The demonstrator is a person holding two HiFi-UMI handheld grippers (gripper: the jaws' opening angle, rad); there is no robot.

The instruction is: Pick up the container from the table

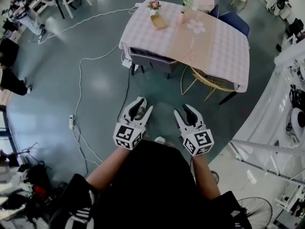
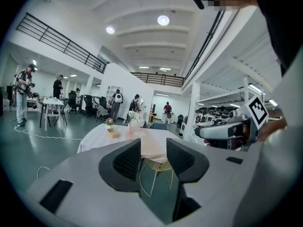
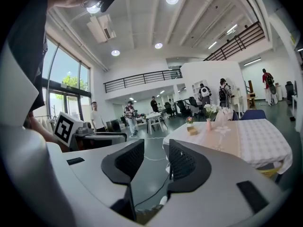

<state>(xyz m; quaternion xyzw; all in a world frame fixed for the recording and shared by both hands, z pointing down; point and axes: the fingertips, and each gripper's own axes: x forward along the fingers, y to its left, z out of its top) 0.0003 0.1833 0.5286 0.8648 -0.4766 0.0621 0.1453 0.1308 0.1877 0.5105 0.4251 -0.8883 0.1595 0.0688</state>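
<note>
A small tan container (image 1: 158,22) stands on the far left part of a table with a pale checked cloth (image 1: 219,46), beside a little flower pot (image 1: 154,5) and a pink vase (image 1: 181,17). My left gripper (image 1: 141,109) and right gripper (image 1: 185,112) hang side by side over the floor, well short of the table, both open with nothing between the jaws. The left gripper view shows its open jaws (image 2: 154,157) aimed at the table, with the container (image 2: 113,133) far off. In the right gripper view the jaws (image 3: 156,160) stand apart, with the container (image 3: 192,131) distant to the right.
A dark chair (image 1: 152,61) and a gold wire chair (image 1: 209,80) are tucked at the table's near side, and a blue chair (image 1: 236,23) stands behind it. A white cable (image 1: 78,89) and power strip (image 1: 71,122) lie on the floor at left. White framework (image 1: 271,147) stands at right.
</note>
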